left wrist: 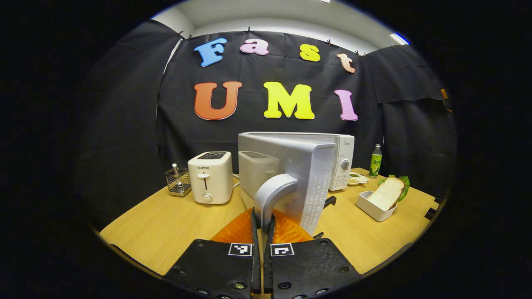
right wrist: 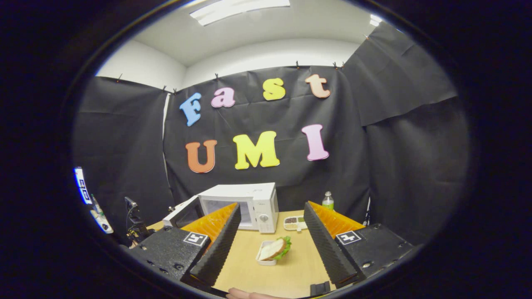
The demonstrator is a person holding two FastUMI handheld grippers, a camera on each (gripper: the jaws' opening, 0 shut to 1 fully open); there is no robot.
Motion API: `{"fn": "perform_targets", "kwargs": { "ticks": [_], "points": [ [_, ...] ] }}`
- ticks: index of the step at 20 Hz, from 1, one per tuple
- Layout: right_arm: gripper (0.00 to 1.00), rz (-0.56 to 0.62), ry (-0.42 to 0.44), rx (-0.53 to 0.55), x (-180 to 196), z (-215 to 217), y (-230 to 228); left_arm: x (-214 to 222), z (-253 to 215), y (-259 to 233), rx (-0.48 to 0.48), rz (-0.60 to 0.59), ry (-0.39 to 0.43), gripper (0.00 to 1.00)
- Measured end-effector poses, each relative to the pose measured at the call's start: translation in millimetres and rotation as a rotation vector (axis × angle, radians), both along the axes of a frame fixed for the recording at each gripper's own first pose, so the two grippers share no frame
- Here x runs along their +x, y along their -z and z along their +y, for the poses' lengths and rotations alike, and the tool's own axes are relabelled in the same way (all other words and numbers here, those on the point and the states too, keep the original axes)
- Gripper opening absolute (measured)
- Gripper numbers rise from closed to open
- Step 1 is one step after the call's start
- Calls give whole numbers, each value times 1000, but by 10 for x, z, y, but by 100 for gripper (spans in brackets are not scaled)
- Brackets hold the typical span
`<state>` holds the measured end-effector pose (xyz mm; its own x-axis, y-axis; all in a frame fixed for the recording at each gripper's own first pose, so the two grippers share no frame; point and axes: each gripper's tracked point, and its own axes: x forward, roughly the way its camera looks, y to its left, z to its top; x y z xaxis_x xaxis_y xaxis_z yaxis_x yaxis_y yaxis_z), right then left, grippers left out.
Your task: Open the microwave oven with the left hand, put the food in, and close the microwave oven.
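Observation:
The white microwave (left wrist: 343, 160) stands at the back of the wooden table with its door (left wrist: 316, 182) swung out towards me. My left gripper (left wrist: 262, 220) is shut on the lower end of the door's curved grey handle (left wrist: 272, 193). The food, a sandwich with lettuce (left wrist: 388, 192) in a small white tray (left wrist: 370, 207), lies to the microwave's right. In the right gripper view, my right gripper (right wrist: 272, 209) is open above the table, nothing between its fingers. The sandwich (right wrist: 275, 249) lies ahead of it, below the gap. The microwave (right wrist: 253, 203) shows its door (right wrist: 183, 212) open to the left.
A white toaster (left wrist: 210, 176) and a wire basket (left wrist: 178, 182) stand left of the microwave. A green bottle (left wrist: 375, 160) and a small dish of grains (left wrist: 357, 179) sit at the back right. Bare tabletop (left wrist: 166, 224) lies in front. A fingertip (right wrist: 245, 295) shows at the bottom edge.

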<state>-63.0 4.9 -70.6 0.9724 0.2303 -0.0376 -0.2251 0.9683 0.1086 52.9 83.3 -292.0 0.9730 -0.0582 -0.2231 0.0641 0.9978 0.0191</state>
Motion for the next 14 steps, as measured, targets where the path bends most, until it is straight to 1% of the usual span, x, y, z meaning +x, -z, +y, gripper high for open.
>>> {"fn": "perform_targets", "kwargs": {
  "ticks": [3,5,7,10,11,12,14],
  "points": [
    [97,6,2,-4,17,73,7,-17,339,1,-7,-13,-44,2],
    [97,7,10,-9,28,93,4,-29,432,14,-42,-7,-30,2],
    [97,7,11,-15,24,134,8,-35,496,12,-53,-10,-10,2],
    [97,-8,36,-27,39,85,-11,-31,544,12,-61,-14,34,2],
    [87,-5,37,-25,46,91,-7,-34,554,11,-62,-20,50,2],
    [97,-2,35,-22,46,105,15,-36,563,10,-65,-29,69,2],
    [97,6,30,-21,43,123,32,-26,621,3,-75,-43,85,2]
  ]
}}
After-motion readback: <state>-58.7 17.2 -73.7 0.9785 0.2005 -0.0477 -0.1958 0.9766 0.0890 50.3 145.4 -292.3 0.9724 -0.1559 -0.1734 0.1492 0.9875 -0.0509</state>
